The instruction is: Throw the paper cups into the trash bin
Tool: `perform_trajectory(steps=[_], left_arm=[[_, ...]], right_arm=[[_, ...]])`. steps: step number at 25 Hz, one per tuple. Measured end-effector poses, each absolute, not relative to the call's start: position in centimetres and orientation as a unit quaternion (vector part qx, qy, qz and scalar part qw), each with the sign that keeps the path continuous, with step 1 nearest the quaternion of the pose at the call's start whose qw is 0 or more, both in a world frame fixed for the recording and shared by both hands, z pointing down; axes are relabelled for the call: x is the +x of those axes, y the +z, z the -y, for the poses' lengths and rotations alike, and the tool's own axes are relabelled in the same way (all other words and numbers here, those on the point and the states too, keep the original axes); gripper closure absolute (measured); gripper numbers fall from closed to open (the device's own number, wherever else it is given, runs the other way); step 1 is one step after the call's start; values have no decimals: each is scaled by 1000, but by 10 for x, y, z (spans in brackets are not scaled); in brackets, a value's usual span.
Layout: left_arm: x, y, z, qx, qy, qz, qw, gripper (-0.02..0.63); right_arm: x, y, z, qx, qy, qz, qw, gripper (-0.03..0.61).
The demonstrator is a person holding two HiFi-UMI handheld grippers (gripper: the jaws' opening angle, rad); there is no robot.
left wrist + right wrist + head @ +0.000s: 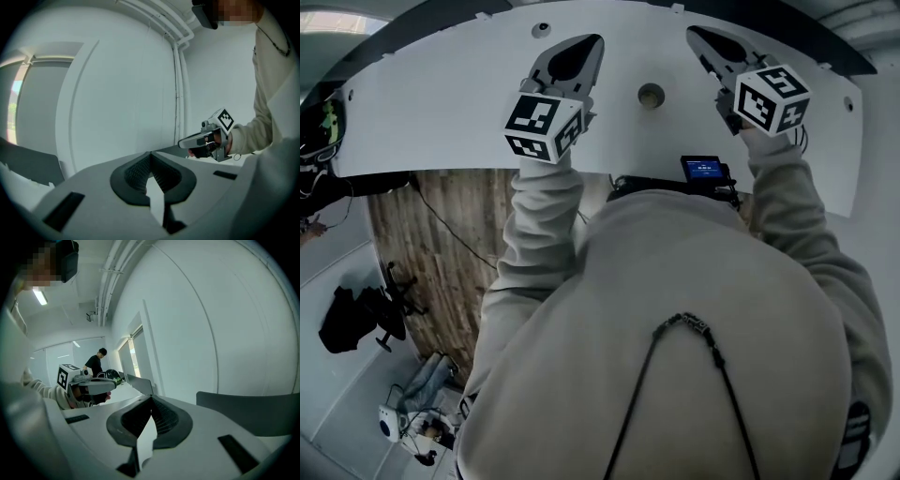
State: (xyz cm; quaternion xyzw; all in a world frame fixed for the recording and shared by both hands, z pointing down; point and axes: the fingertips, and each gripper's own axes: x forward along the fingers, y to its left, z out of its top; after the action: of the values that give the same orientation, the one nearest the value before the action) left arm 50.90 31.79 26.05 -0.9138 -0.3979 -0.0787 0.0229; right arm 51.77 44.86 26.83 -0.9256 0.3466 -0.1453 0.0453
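No paper cup and no trash bin shows in any view. In the head view a person in a grey hoodie holds both grippers over a white table (441, 122). My left gripper (586, 42) points away over the tabletop, its jaws closed together with nothing between them. My right gripper (698, 33) does the same to its right. In the left gripper view the left gripper (150, 153) is shut and empty before a white wall, with the right gripper (199, 139) off to the side. The right gripper view shows the right gripper (151, 398) shut and empty, and the left gripper (91, 385) beside it.
A round cable hole (651, 95) sits in the table between the grippers. A small device with a blue screen (703, 169) lies at the near edge. A dark chair back (253, 411) stands at right. A person (96, 363) stands far off.
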Motion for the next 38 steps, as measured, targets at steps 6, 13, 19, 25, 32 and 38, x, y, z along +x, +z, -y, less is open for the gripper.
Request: perform_trajectory(steps=[6,13,19,25,32,38], left_arm=[[510,277,-319,-915,-97,390,15,620],[524,333,-307,-916,-144,375,4,620],[534,381,-295,-910,-195,364,-41,620],[538,423,-289,-905,-234,345,-88,620],[513,467,-270,-902,-267,320,-113,620],[500,474,-264,-902,-267,315,-126,620]], right_arm=[[519,290,-442,-915,-174,-360,47,560],[528,353,-425,-894,-257,-365,48,558],[551,403,-409,-872,-336,-355,40,494],[558,467,-407,-836,-421,-348,51,430],[539,522,-406,-812,-472,-341,41,428],[532,548,-404,-808,-485,-333,31,425]])
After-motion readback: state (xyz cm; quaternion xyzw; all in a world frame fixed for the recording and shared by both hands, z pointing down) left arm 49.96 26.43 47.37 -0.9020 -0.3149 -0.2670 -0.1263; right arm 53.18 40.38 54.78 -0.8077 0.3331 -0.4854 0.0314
